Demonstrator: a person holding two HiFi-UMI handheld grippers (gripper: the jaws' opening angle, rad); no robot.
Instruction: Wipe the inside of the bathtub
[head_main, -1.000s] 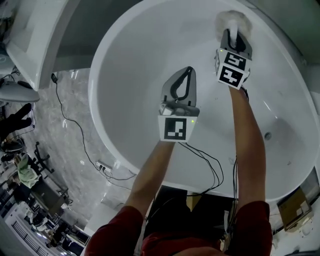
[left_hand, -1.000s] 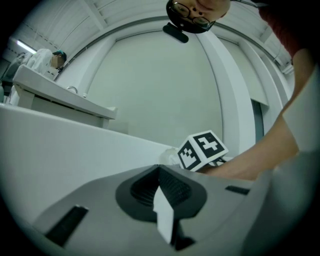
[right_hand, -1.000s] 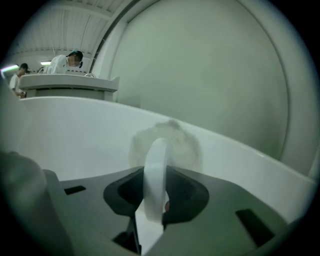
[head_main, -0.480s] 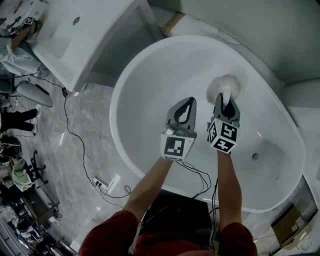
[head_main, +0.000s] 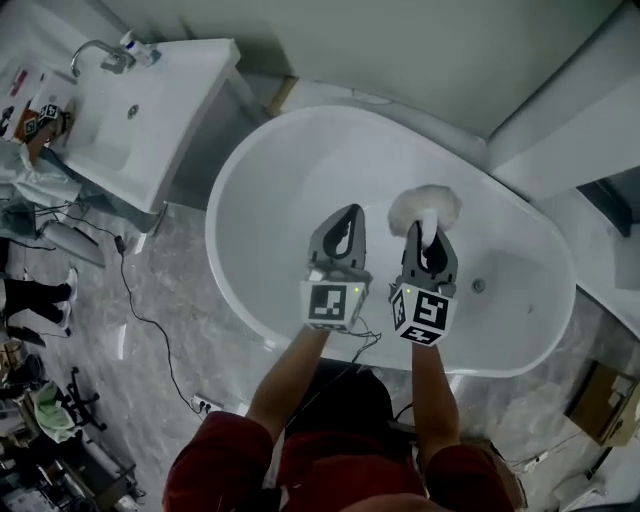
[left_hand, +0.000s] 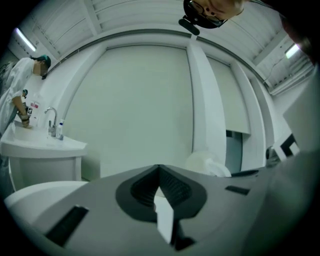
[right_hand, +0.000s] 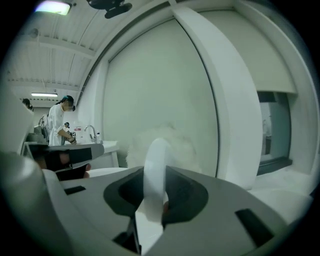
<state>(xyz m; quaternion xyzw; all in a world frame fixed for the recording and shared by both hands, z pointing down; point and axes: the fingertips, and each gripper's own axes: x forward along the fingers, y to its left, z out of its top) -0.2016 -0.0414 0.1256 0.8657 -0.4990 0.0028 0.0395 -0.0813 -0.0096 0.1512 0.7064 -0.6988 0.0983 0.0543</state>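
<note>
Both forearms reach straight out from the body, side by side and nearly parallel, over the near rim of the tub (head_main: 290, 160). The left gripper (head_main: 347, 211) is just beside the right gripper (head_main: 424, 231), the marker cubes almost level with each other. Both point away from the person, across the tub's short width towards the wall (right_hand: 150, 85).

The left jaws are pressed together with nothing between them. The right jaws are clamped on the white handle of a duster (head_main: 425, 206). The duster's long axis runs on from the right gripper, its fluffy head foremost and pointing away from the person. In the head view the head lies over the middle of the tub's inside. The right gripper view shows it level against the wall, and whether it touches the tub cannot be told.

The tub's long axis runs left to right before the person. A sink (head_main: 150, 100) with a tap (head_main: 95, 50) stands beyond its left end, and a cable (head_main: 130, 300) trails on the floor there
</note>
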